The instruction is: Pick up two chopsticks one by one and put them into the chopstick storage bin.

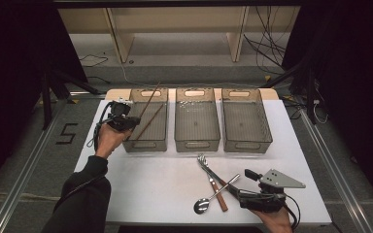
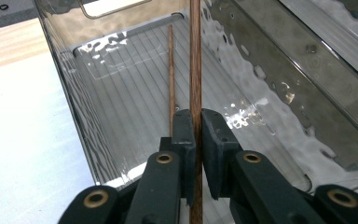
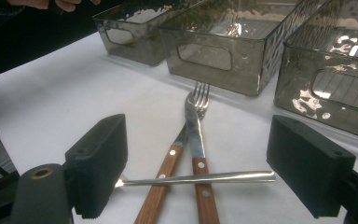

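Chopstick [image 2: 195, 70], brown wood, clamped between the fingers [image 2: 185, 140] of the left gripper [image 1: 126, 121], which are drawn together on its shaft; it runs up and forward from the grip over the left bin [image 1: 146, 141], its far end reaching past the bin's back rim in the high view. Second chopstick [image 2: 170, 74], same wood, lying free on that bin's ribbed floor, just beside the held one and apart from the fingers. Middle bin [image 1: 197, 141] and right bin [image 1: 246, 141], smoked clear plastic, standing in a row with the first on the white surface [image 1: 141, 179]. Right gripper [image 3: 196, 175], fingers spread wide and gripping nothing, low over a spoon [image 3: 200, 178] that lies across two wooden-handled pieces, a fork [image 3: 196, 121] among them; spoon handle sits between the open fingers, untouched. Risks, as judged: long chopstick is held near one end, so it may pivot in the grip or strike the bin wall when lowered, or bounce out if released tilted; on the right, closing on the spoon may nudge the crossed handles beneath and scatter the pile
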A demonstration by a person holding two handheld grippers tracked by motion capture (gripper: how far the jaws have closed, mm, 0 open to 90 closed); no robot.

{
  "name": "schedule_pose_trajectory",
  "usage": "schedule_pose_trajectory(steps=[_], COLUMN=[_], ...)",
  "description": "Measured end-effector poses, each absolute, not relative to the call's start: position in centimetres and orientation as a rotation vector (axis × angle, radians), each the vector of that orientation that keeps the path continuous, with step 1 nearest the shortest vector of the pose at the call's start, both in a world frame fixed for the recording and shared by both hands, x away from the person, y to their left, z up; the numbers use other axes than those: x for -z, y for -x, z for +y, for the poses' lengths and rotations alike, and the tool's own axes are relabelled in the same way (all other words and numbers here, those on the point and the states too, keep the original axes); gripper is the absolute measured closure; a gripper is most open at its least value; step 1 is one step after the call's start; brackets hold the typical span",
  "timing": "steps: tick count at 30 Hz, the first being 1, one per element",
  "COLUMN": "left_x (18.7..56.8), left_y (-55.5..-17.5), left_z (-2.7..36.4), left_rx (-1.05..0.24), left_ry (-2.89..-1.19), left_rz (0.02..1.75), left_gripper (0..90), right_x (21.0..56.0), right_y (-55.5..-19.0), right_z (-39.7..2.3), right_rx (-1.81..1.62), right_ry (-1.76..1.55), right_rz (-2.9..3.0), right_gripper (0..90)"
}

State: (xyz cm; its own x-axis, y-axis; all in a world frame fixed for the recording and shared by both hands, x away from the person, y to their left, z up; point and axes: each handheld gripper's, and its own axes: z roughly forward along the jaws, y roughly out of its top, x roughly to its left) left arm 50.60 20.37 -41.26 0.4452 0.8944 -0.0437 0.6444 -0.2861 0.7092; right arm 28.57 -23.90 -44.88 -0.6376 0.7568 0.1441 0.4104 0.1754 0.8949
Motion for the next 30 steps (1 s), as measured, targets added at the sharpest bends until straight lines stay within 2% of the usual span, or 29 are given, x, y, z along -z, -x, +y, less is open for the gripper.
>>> schedule_pose_trajectory(steps=[2, 9, 16, 21, 30], left_x=[41.3, 40.3, 39.5, 39.2, 39.8], left_y=[-50.7, -50.3, -49.2, -47.7, -45.2], left_z=[20.3, 20.0, 19.9, 19.6, 19.1], left_rx=[-0.478, -0.473, -0.443, -0.438, -0.403], left_ry=[-2.039, -2.002, -1.957, -1.938, -1.887], left_rz=[1.297, 1.325, 1.334, 1.296, 1.232], left_gripper=[81.8, 58.5, 41.4, 33.4, 25.0], right_x=[44.9, 44.9, 44.9, 44.9, 44.9], right_y=[-28.6, -28.6, -28.6, -28.6, -28.6], right_z=[-23.9, -23.9, -23.9, -23.9, -23.9], right_rx=[-1.449, -1.451, -1.450, -1.449, -1.450], right_ry=[-1.110, -1.112, -1.113, -1.112, -1.110], right_rz=[2.123, 2.123, 2.123, 2.126, 2.131], right_gripper=[21.1, 21.1, 21.1, 21.1, 21.2])
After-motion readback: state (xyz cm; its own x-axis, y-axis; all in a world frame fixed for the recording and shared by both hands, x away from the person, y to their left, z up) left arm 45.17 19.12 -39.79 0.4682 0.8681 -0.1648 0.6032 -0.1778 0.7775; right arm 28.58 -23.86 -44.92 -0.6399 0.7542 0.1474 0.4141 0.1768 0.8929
